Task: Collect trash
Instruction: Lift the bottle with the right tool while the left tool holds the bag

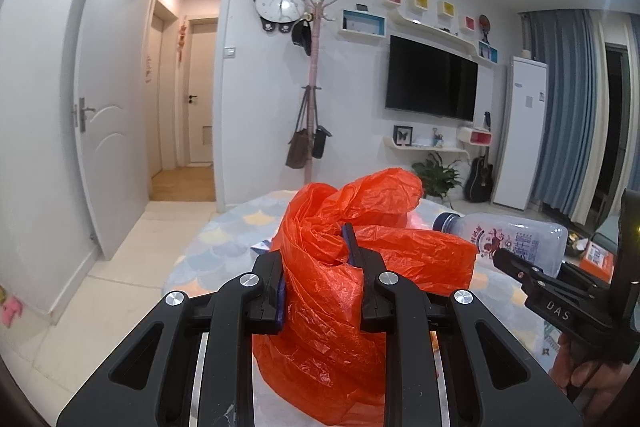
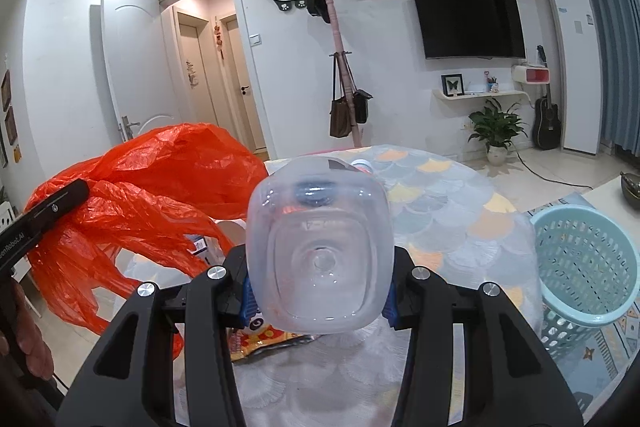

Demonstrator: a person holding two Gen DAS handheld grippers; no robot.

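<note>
From my left wrist camera: my left claw (image 1: pixel 316 267) is pinched nearly closed on a bunched fold of an orange plastic trash bag (image 1: pixel 360 267), which billows up in front of me over a round table (image 1: pixel 224 231) with a pastel scale-pattern cloth. At the right edge, my right claw (image 1: pixel 516 263) comes in from the side, gripping a clear plastic bottle (image 1: pixel 516 241) by its base end; the bottle lies level, its blue cap toward the bag and just beside it. The bottle is not in the bag yet (I cannot make out an open mouth to the bag from here). Behind stand a coat rack (image 1: pixel 314 87), a wall television (image 1: pixel 432 83) and an open white door (image 1: pixel 108 99).

From my right wrist camera: my right claw (image 2: pixel 318 291) is partly closed around the clear plastic bottle (image 2: pixel 318 247), whose base fills the middle of the view. The orange trash bag (image 2: pixel 132 195) hangs to the left, with my left claw (image 2: pixel 56 203) clamped on its edge. A colourful snack wrapper (image 2: pixel 264 341) lies on the table (image 2: pixel 440 195) beneath the bottle, so I judge the collecting is only partly done: bottle in hand, wrapper left. A pale blue mesh basket (image 2: pixel 584 267) stands at the right, well clear of the bag. The bag's crumpled folds look like the main obstacle to sliding the bottle in.
</note>
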